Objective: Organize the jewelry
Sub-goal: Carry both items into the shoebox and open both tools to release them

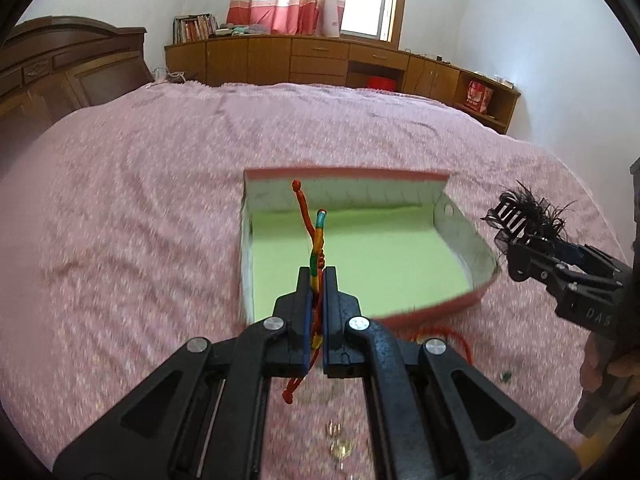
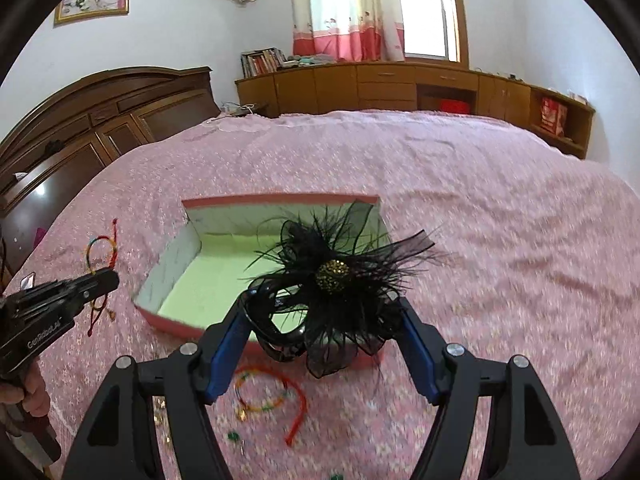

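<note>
While both hands hang above the pink bed, each tool already carries something, and the open box lies ahead of and below both. The left tool is clamped tight on a multicoloured braided bracelet, whose cords stick up past the fingertips and dangle behind them; the box's green floor sits directly past its tips, the box's long axis running across the view. The right tool stands wide yet grips a black feathered hair clip, its pads pressed on the clip's dark base. In the right wrist view that clip hangs over the box's near right corner, so I judge a short forward-and-down move would reach it; the left looks equally near. Another bracelet lies on the bed just before the box's near wall. Hard to make out: the small green bits and pale round pieces on the bed, blurred, and the clip's base beneath the feathers.
</note>
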Tool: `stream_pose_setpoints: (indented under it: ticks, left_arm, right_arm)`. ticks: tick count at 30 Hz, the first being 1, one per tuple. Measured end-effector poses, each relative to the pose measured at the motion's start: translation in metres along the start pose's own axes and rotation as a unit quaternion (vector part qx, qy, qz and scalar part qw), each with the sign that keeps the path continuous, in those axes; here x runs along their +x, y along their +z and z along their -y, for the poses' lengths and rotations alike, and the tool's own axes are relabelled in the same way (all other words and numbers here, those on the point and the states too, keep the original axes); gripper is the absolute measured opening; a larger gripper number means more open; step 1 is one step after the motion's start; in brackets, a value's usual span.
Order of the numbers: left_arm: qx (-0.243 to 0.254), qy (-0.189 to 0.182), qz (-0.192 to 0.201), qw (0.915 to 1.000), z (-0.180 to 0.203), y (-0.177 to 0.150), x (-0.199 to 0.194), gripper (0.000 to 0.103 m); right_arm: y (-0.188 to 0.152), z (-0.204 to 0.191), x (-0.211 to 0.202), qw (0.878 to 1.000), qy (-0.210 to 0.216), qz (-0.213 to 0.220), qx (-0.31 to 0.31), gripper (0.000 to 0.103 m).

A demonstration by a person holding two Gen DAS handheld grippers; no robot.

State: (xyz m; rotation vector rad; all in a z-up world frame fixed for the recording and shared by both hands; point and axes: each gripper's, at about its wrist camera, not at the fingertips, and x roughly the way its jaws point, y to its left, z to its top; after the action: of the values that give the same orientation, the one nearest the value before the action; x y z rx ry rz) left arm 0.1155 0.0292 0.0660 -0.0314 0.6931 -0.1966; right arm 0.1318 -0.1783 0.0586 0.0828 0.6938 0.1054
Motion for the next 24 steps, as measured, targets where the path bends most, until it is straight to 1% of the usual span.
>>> stream_pose_setpoints:
  ticks: [4,7,10,18,20,24]
  left_arm:
    - [0.006,-0.006,-0.004,1.0000,0.001,0.015,0.016,0.000]
    - [0.021,0.003,-0.013,0.9997,0.003,0.023,0.033,0.000]
    - [0.020,0.006,-0.025,0.9995,0.003,0.030,0.048,0.000]
    - [0.009,0.003,-0.071,0.9975,0.003,0.044,0.096,0.000]
    - [0.004,0.000,-0.082,0.9967,0.003,0.046,0.107,0.000]
    - [0.009,0.008,-0.100,0.9949,0.007,0.047,0.129,0.000]
  right_arm:
    - [0.017,-0.002,0.011,1.000,0.003,0.001,-0.006,0.073]
    - [0.028,-0.001,0.022,1.000,0.008,-0.002,-0.005,0.073]
    - [0.036,-0.001,0.037,1.000,0.009,-0.013,-0.006,0.073]
    - [0.050,0.010,0.086,0.997,0.021,-0.067,0.025,0.073]
    - [0.052,0.013,0.097,0.996,0.016,-0.078,0.028,0.073]
    - [0.052,0.012,0.118,0.995,0.006,-0.098,0.017,0.073]
